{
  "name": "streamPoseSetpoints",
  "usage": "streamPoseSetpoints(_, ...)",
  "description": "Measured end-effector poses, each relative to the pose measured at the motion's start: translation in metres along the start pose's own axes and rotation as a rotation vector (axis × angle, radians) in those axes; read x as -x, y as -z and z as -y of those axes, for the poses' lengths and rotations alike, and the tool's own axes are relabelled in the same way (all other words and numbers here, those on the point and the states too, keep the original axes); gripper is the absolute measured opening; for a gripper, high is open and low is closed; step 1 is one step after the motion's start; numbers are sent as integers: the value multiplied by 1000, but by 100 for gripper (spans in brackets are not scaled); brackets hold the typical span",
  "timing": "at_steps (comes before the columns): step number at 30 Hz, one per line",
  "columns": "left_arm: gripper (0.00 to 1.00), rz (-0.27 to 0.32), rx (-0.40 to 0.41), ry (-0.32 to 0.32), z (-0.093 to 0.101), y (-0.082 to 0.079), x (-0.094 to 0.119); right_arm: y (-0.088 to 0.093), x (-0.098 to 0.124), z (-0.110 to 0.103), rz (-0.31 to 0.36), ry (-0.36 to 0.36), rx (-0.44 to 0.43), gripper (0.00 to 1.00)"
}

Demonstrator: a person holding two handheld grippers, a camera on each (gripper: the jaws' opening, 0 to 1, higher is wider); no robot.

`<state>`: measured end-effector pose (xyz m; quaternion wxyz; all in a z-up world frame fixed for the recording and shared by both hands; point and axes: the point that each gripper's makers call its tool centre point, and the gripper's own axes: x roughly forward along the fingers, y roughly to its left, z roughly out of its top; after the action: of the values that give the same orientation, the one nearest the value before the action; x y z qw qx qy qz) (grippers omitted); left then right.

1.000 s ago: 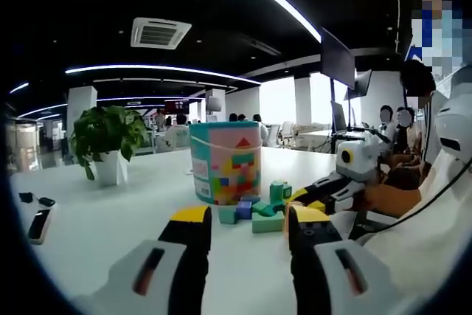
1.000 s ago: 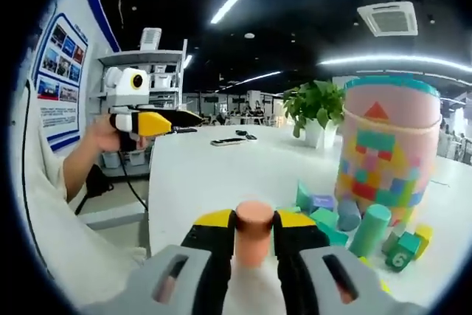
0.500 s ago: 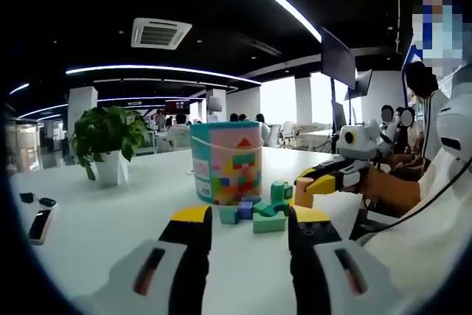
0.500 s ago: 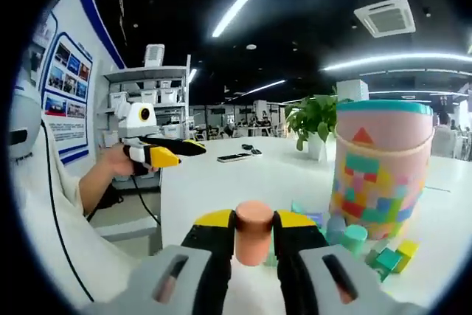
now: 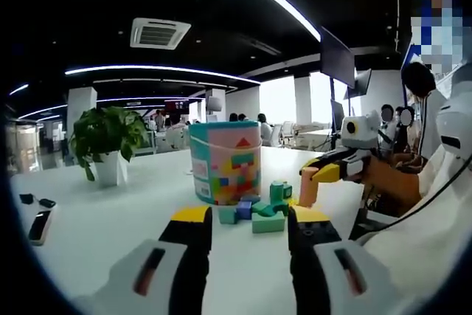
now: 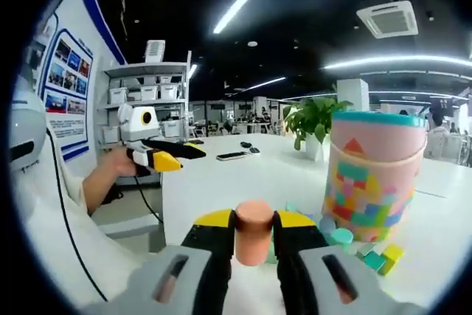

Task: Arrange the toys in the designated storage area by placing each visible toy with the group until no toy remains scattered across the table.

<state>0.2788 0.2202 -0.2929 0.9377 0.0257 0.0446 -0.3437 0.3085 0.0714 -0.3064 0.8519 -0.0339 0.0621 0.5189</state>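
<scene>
Right gripper view showed my right gripper (image 6: 254,219) clamped on the orange cylinder block (image 6: 254,231), mid-height, above the block pile (image 6: 352,245) beside the bucket (image 6: 375,175). It looked light, rigid, slightly slick. My left gripper (image 5: 243,230) stood open, empty.

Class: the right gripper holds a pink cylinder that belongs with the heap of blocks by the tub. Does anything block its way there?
Nothing visible does. The right gripper holds the pink cylinder above the white table, and the heap of blocks beside the patterned tub lies just beyond it, with open air between.
</scene>
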Motion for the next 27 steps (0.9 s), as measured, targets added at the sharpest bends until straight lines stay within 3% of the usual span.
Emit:
streamPoseSetpoints(15,42,-2,5,0,0,2,0,-11,6,5,10,23,-10,20)
streamPoseSetpoints(27,42,-5,4,1,0,2,-1,-36,17,15,60,17,-17,20)
